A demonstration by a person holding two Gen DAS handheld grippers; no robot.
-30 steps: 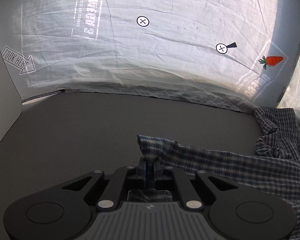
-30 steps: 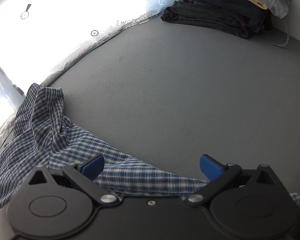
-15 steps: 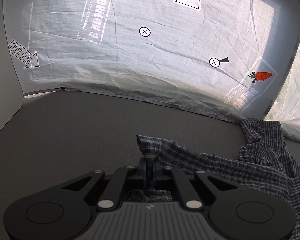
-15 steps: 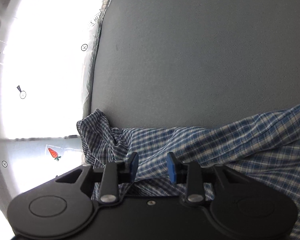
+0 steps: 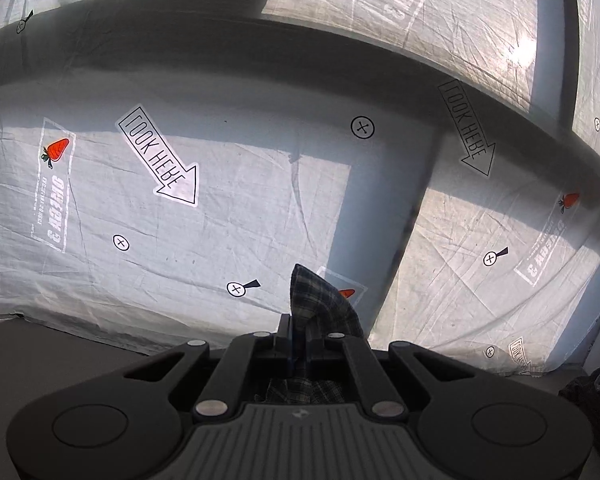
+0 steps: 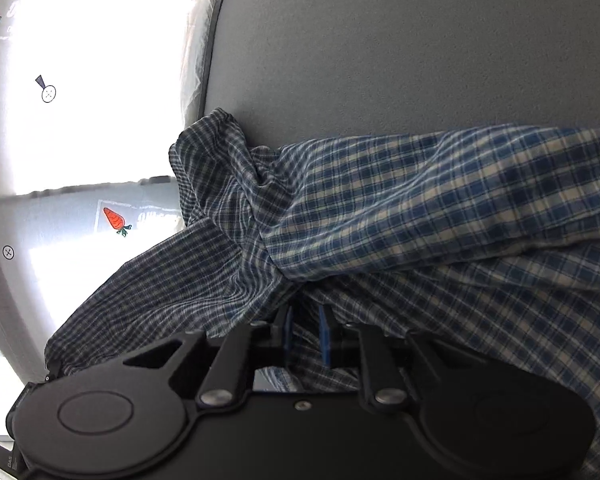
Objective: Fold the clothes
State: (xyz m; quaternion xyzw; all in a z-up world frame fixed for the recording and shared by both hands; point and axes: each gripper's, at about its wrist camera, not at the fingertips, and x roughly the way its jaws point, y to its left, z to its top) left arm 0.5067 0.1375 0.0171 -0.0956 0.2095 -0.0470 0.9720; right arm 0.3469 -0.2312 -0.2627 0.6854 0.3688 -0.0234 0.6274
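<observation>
A blue and white plaid shirt [image 6: 420,208] hangs bunched in front of the right wrist camera, above the grey table [image 6: 380,40]. My right gripper [image 6: 305,332] is shut on a fold of the shirt, its blue pads nearly together with cloth between them. My left gripper [image 5: 298,340] is shut on a corner of the same shirt [image 5: 316,304], which sticks up from the jaws. The left gripper is raised and faces the printed curtain.
A white printed curtain [image 5: 220,200] with arrows and carrots hangs behind the table; it also shows in the right wrist view [image 6: 60,80]. A dark pile of clothes [image 5: 592,388] lies at the far right. The grey table edge [image 5: 40,344] shows at lower left.
Both grippers have lifted the shirt off the table. The left gripper tilted up toward the curtain. The right gripper went from open to shut on the shirt.
</observation>
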